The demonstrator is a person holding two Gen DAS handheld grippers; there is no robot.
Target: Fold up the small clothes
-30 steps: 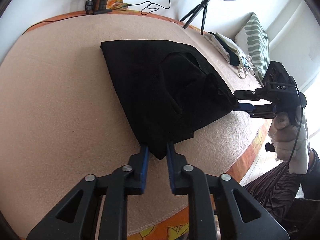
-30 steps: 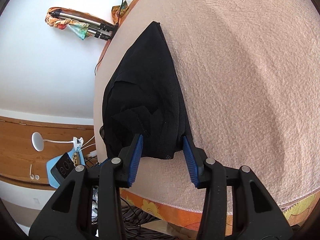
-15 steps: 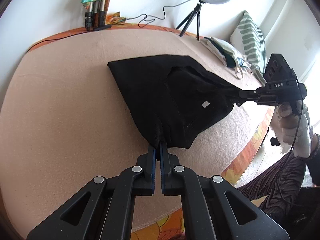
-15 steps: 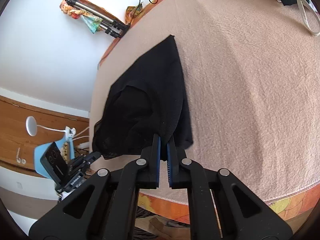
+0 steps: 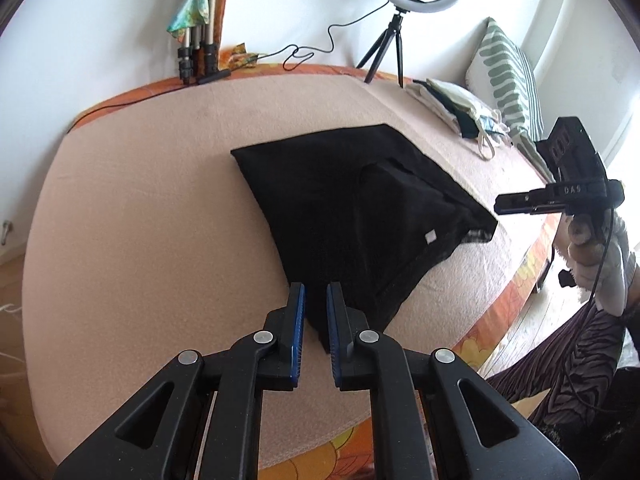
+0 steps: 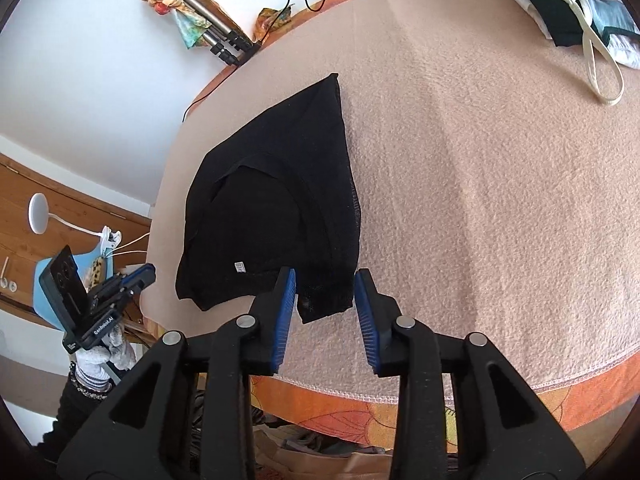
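Observation:
A black garment lies folded over on the beige blanket, a small white label showing. My left gripper is open, its blue pads on either side of the garment's near corner. My right gripper is open, just off the garment's other near corner. The right gripper also shows in the left wrist view, clear of the cloth. The left gripper shows in the right wrist view at the bed's edge.
A pile of folded clothes with a cream strap and a striped pillow lie at the far right. A ring light on a tripod and folded tripods stand by the wall. The bed's orange edge is close below.
Both grippers were shut on the garment's corners half a second ago, holding it taut. Both have now opened and let go; the garment has settled flat, and the right gripper has drawn back.

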